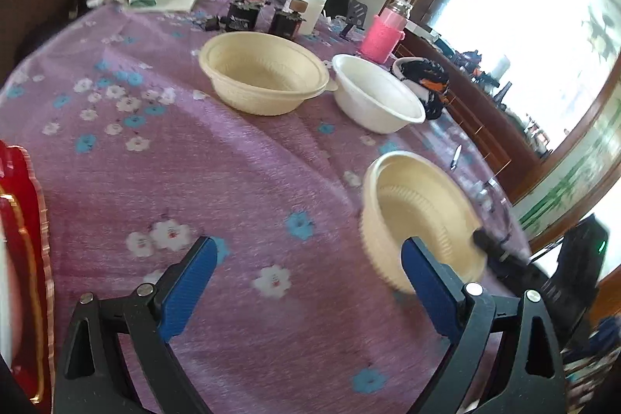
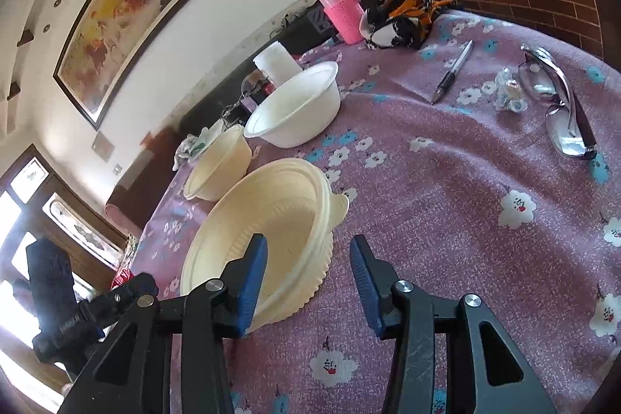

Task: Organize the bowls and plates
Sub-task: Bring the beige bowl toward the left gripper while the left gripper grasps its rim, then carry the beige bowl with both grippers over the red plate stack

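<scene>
The right gripper point(image 2: 308, 282) stands part open. Its left pad point(image 2: 248, 288) lies over the inside of the near cream bowl point(image 2: 264, 216), its right pad outside over the cloth, so the near rim passes between the jaws. The pads do not appear to press on the rim (contact cannot be confirmed at this angle). The bowl sits tilted, its mouth turned toward this gripper and toward the left gripper, its ribbed wall on the purple floral tablecloth point(image 2: 446, 189). A small tab handle projects from the far right of its rim.

The left gripper point(image 1: 310, 282) stands wide open with nothing between its pads. It hovers over bare cloth. The same near cream bowl point(image 1: 419, 216) lies just to its right, beside the right-hand pad point(image 1: 427, 278). The right gripper is therefore the nearer one to this bowl, and the coming move turns on that rim lying between its jaws.

Further out along the table stand two more bowls, both upright with mouths up: a second cream bowl point(image 1: 264, 76) and, just beside it, a white bowl point(image 1: 376, 99). Seen from the right wrist, they lie beyond the near bowl in a rough row running away from the gripper. A round bowl has no long axis; only the tab handle marks a direction.

Judgement: nesting the near bowl into the second cream bowl requires a firm grip on the rim first. A red plate edge point(image 1: 23, 258) shows at the far left.
</scene>
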Available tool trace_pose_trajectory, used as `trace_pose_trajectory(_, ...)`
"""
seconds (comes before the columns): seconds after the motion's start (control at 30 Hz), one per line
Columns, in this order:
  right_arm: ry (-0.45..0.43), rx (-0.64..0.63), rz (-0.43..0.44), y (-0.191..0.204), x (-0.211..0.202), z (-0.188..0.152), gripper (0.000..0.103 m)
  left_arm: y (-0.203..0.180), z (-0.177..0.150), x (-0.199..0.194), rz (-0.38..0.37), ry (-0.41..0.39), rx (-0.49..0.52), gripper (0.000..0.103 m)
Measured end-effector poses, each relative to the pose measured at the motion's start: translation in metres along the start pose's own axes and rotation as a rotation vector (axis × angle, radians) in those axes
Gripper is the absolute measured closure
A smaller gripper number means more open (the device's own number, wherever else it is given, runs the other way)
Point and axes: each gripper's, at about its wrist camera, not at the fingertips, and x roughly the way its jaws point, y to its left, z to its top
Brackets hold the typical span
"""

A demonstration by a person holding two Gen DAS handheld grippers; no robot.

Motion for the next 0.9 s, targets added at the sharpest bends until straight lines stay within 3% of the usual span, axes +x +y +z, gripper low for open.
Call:
trace_pose_trajectory(0.1, 0.015, -0.001, 0.002, 0.001, 0.003, 0.0, 0.069, -0.011, 0.013, 0.012, -0.03, 0.033, -0.008, 0.027)
trace_pose_trajectory(0.27, 0.009, -0.013, 0.004, 0.002, 0.002, -0.001, 0.073, -0.02, 0.024, 0.045, -0.039, 0.128, -0.012, 0.076)
trace_pose_trajectory(0.37, 0.004, -0.024, 0.005, 0.004, 0.001, -0.002, 0.077, -0.029, 0.019, 0.052, -0.035, 0.141, 0.014, 0.088)
trace_pose_trajectory(0.6, -0.032, -0.069, -0.035, 0.013, -0.007, -0.006, 0.083, -0.063, -0.002, 0.028, 0.108, 0.056, 0.21, 0.088)
trace_pose_trajectory(0.9, 0.038, -0.096, 0.002, 0.037, -0.011, -0.027, 0.083, -0.048, -0.028, -0.02, 0.157, 0.022, 0.246, 0.076)
